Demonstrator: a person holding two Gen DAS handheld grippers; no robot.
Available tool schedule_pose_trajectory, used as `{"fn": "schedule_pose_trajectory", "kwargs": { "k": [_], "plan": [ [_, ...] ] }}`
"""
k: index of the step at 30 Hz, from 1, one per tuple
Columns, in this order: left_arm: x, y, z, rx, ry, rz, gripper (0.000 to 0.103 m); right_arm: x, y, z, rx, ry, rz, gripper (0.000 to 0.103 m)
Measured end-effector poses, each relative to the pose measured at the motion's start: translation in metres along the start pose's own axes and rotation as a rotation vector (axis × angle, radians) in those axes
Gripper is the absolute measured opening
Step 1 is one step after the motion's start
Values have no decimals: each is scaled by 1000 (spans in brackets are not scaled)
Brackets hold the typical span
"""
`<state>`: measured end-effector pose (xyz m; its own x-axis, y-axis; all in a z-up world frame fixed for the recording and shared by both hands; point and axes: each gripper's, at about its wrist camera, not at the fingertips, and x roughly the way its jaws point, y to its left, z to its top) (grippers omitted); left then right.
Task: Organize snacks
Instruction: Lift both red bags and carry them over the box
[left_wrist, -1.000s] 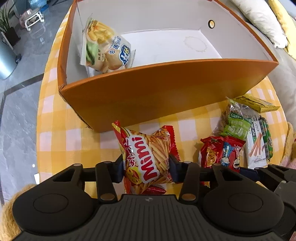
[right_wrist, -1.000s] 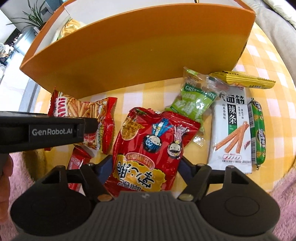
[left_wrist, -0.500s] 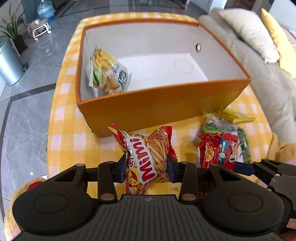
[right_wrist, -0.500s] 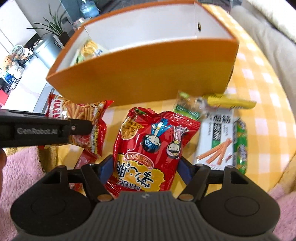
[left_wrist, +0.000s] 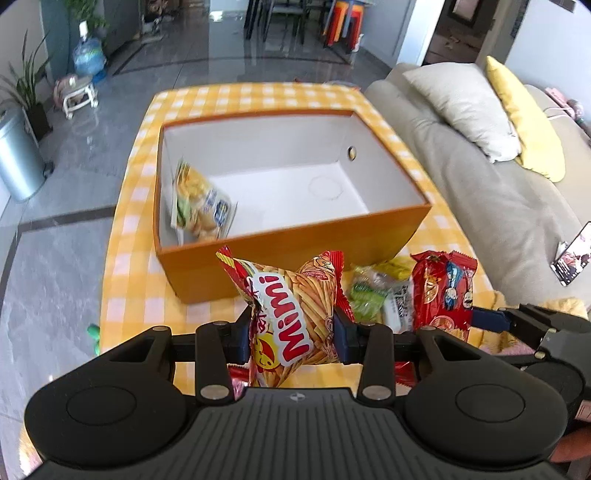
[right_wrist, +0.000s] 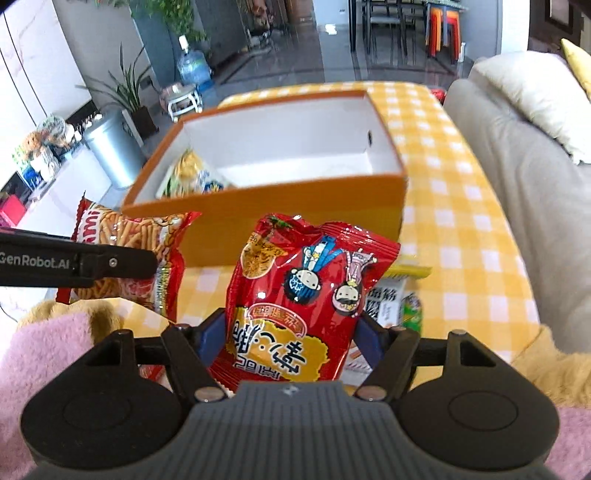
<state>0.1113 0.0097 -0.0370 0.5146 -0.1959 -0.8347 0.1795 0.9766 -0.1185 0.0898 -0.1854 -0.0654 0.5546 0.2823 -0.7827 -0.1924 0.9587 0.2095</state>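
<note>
The left gripper (left_wrist: 291, 334) is clamped on the Mimi bag (left_wrist: 286, 314), its blue pads pressing the bag's sides so the packet stands up between them, held above the tablecloth (left_wrist: 125, 280). The right gripper (right_wrist: 291, 334) is closed the same way on the red bag (right_wrist: 306, 295) with two cartoon figures, which rises upright from between its jaws; in the left view that bag shows just to the right of the Mimi bag, and in the right view the Mimi bag sits to the left behind the left gripper's black finger. Below and between the two held bags, a few packets lie on the cloth: a green pack (left_wrist: 364, 297), a white pack (left_wrist: 397, 306) with black characters beside it, and a yellow wrapper (left_wrist: 397, 267) close to the box. Beyond them stands the orange box (left_wrist: 295, 258), open-topped with white inside walls, and one yellow snack bag (left_wrist: 201, 203) leans against its left inner wall; the rest of its floor is bare. To the right of the table is a grey sofa (left_wrist: 491, 206) with cushions, and to the far left a metal bin (left_wrist: 16, 158) on the floor.
</note>
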Motion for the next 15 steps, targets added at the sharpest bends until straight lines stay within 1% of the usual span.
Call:
{"fn": "schedule_pose_trajectory", "kwargs": {
  "k": [10,15],
  "plan": [
    [-25,-17,28,96,-77,0,46,-49,-14,29,-27,-118,9,69],
    [-30,-20,48,118,-123,9,46,-56,-14,52,-67,-170,8,69]
  ]
}}
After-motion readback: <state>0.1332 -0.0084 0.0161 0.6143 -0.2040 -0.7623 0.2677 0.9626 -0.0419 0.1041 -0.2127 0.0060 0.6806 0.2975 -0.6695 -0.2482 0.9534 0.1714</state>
